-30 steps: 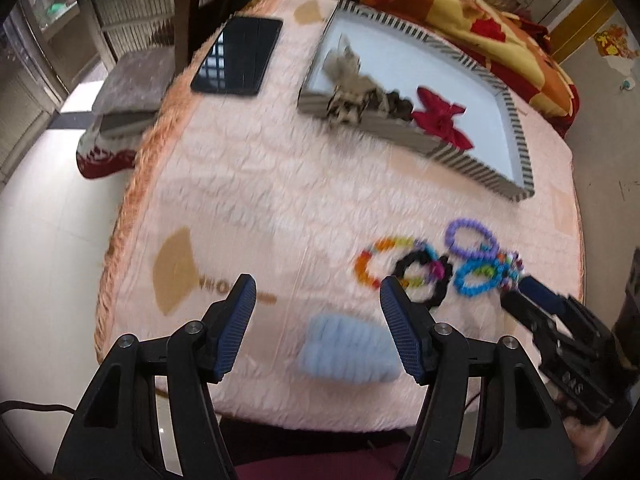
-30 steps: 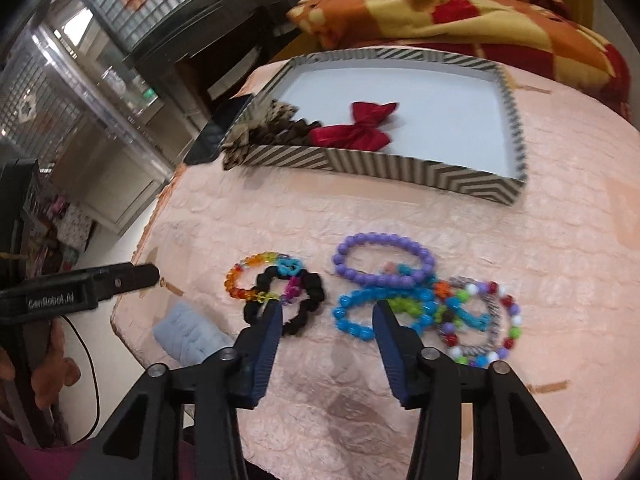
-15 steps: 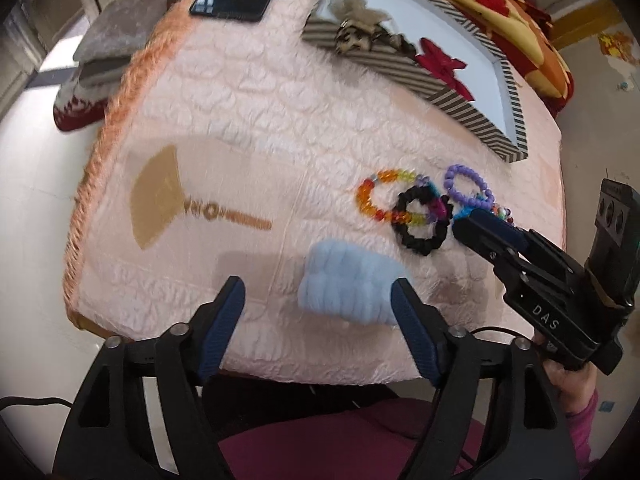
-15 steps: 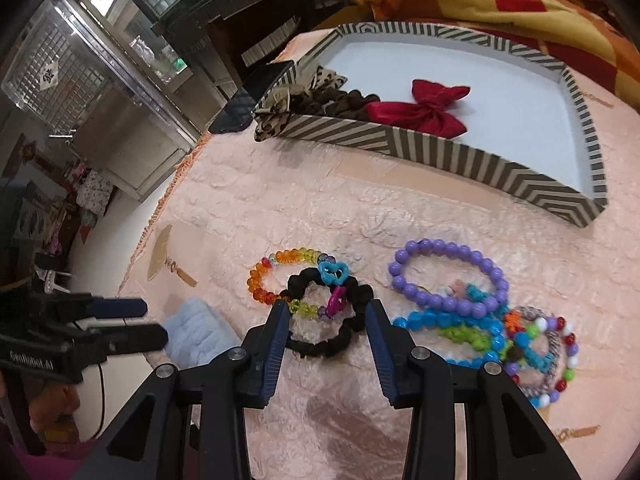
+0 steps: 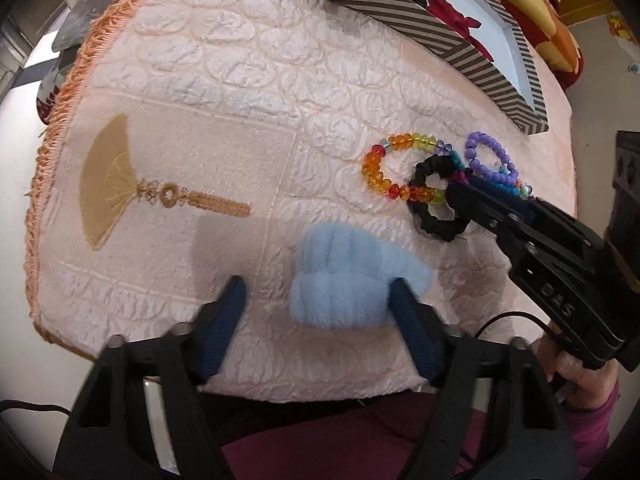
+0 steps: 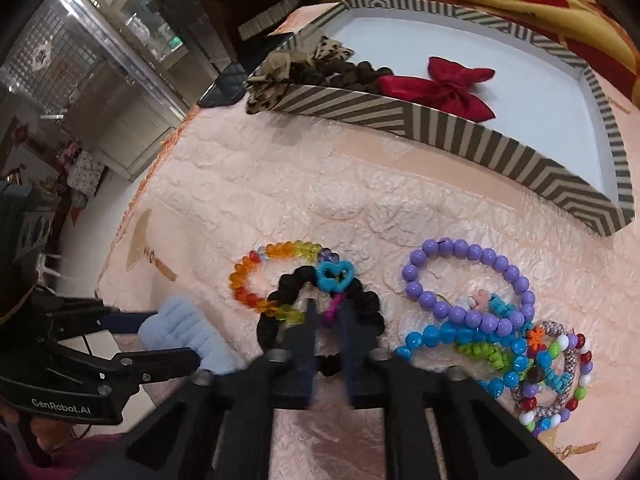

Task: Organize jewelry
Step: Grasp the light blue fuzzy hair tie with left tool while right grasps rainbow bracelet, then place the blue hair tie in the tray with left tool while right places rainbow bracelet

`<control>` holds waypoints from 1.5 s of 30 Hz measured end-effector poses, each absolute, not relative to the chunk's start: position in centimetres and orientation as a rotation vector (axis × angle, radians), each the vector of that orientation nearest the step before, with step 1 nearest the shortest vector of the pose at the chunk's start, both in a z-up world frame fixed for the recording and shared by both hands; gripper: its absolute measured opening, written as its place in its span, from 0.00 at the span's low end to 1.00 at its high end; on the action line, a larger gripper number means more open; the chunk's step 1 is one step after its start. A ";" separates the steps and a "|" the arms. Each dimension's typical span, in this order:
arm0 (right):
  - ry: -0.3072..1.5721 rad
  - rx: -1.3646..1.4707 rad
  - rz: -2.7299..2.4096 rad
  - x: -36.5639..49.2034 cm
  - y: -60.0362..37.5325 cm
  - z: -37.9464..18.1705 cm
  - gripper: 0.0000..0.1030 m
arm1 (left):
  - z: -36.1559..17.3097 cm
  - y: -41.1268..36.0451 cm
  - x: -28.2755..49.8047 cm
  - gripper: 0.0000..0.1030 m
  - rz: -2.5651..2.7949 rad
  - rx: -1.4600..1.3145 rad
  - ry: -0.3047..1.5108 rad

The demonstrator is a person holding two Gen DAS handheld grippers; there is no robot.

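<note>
Near the striped tray, on its front side, the black scrunchie lies flat on the pink surface, overlapping a rainbow bracelet. My right tongs have just been closing and look pinched together on the scrunchie's near rim. My left tongs have just been narrowing but stand apart around the blue fluffy scrunchie, without squeezing it. I judge the tray lies straight beyond both.
</note>
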State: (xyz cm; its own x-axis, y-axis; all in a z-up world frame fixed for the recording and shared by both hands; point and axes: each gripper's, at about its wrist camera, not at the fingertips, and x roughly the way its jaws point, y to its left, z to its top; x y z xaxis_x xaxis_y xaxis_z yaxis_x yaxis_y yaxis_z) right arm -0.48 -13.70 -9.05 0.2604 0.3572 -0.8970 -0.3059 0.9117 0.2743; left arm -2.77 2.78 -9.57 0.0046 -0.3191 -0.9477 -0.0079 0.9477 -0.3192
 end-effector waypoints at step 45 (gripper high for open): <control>1.049 0.165 0.393 17.4 -15.4 -1.4 0.04 | -2.7 -1.3 22.6 0.23 -0.261 -0.046 1.224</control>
